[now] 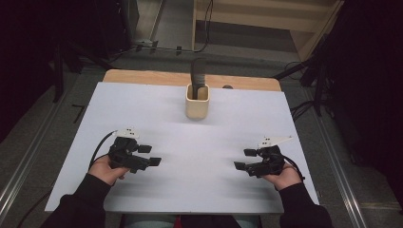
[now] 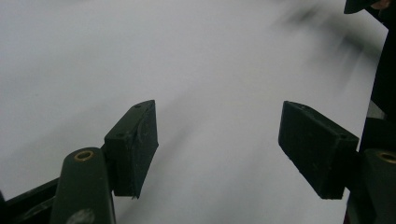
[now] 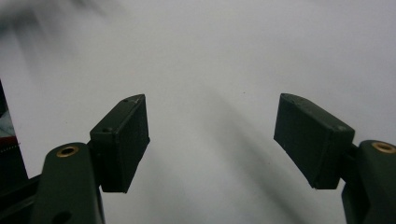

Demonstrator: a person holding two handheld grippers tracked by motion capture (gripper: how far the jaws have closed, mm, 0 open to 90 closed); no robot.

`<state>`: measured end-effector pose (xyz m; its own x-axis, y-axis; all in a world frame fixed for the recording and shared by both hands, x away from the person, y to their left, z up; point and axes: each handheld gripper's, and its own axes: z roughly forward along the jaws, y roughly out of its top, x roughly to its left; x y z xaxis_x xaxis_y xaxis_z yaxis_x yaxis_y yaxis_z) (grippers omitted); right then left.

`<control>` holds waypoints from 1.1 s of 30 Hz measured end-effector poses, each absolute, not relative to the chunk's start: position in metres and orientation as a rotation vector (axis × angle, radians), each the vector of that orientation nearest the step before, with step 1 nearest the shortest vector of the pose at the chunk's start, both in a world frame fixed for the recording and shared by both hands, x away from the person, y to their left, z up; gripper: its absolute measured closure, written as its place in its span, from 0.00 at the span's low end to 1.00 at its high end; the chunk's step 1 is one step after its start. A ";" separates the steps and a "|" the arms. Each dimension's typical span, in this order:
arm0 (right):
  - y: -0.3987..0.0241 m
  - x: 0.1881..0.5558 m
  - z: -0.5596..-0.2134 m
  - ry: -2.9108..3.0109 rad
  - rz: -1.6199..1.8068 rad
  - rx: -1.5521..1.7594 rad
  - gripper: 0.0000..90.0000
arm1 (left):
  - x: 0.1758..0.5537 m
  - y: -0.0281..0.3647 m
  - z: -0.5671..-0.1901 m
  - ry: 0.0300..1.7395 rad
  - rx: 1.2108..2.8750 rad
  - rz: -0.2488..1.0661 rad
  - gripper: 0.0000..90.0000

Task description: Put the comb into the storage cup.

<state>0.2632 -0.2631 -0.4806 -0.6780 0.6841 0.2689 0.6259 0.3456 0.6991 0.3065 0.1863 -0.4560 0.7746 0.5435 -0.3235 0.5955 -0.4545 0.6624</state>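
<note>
A beige cup (image 1: 197,105) stands at the far middle of the white table sheet (image 1: 190,137), with a black comb (image 1: 198,72) upright in it. My left gripper (image 1: 149,155) is held low over the near left of the sheet, its jaws wide apart and pointing right. On the near right my right gripper (image 1: 245,159) points left, also open. In the left gripper view the left gripper (image 2: 217,140) has bare white sheet between its pads. In the right gripper view the right gripper (image 3: 212,135) frames bare sheet as well. Both grippers are well short of the cup.
A strip of wooden tabletop (image 1: 142,76) shows behind the sheet. Dark stands and cables (image 1: 309,76) flank the table on the floor. A wooden cabinet (image 1: 266,19) stands at the back. The person's sleeves (image 1: 304,209) come in at the near edge.
</note>
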 end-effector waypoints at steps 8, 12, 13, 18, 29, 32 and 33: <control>-0.264 0.263 -0.481 2.513 1.256 1.234 0.27 | 0.300 0.195 -0.457 0.868 2.153 -0.073 0.32; -0.265 0.263 -0.481 2.513 1.254 1.235 0.27 | 0.296 0.199 -0.457 0.871 2.163 -0.059 0.32; -0.265 0.263 -0.481 2.513 1.253 1.234 0.26 | 0.295 0.200 -0.457 0.872 2.164 -0.055 0.32; -0.265 0.263 -0.481 2.509 1.249 1.238 0.26 | 0.293 0.205 -0.457 0.887 2.164 -0.043 0.32; -0.266 0.263 -0.481 2.502 1.242 1.244 0.26 | 0.290 0.212 -0.458 0.901 2.175 -0.006 0.32; -0.266 0.263 -0.481 2.504 1.240 1.240 0.26 | 0.291 0.214 -0.458 0.908 2.175 -0.003 0.32; -0.266 0.263 -0.482 2.504 1.241 1.238 0.26 | 0.291 0.214 -0.458 0.909 2.174 -0.004 0.32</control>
<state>0.2632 -0.2661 -0.4815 -0.6691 0.6967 0.2585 0.6278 0.3438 0.6983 0.2911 0.2145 -0.4578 0.7458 0.6067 -0.2752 0.6089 -0.4532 0.6510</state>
